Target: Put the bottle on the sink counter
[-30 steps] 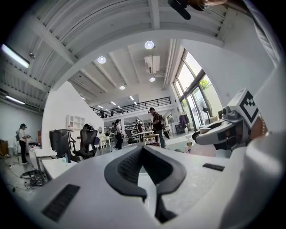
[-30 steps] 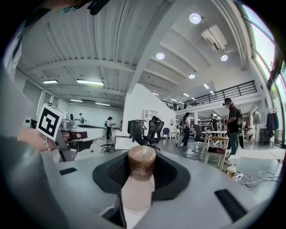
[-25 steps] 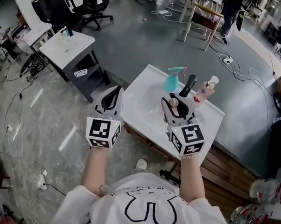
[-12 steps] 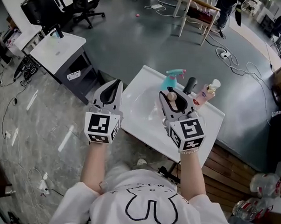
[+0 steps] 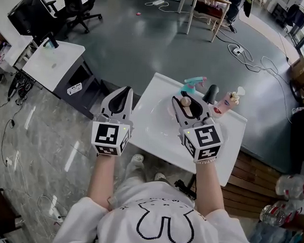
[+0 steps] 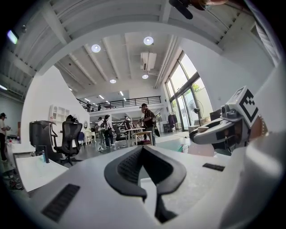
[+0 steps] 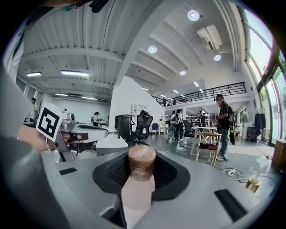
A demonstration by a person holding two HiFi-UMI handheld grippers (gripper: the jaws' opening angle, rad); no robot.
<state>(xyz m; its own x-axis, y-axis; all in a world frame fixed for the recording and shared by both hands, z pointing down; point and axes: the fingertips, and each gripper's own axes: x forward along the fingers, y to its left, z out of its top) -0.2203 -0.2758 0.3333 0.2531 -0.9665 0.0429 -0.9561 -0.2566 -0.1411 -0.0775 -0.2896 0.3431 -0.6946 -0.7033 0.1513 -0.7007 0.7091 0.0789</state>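
A pale pink bottle (image 5: 185,100) with a round brown cap sits between the jaws of my right gripper (image 5: 185,104), which is shut on it. It hangs over the basin of the white sink counter (image 5: 148,104), near the black faucet (image 5: 211,93). In the right gripper view the bottle (image 7: 139,188) stands upright in the right gripper (image 7: 142,166), cap at the top. My left gripper (image 5: 126,90) hovers at the counter's left edge with its jaws closed and nothing in them. Seen from its own view, the left gripper (image 6: 142,150) shows its pads meeting at the tip.
A teal spray bottle (image 5: 193,83) and a pink pump bottle (image 5: 227,103) stand at the back of the counter beside the faucet. A white desk (image 5: 54,64) stands to the left, and plastic bottles (image 5: 290,187) lie at the lower right. Cables run across the floor.
The view has shifted, and the counter sits a little lower and to the right. My right gripper has carried the bottle slightly further over the basin. The left gripper has hardly moved.
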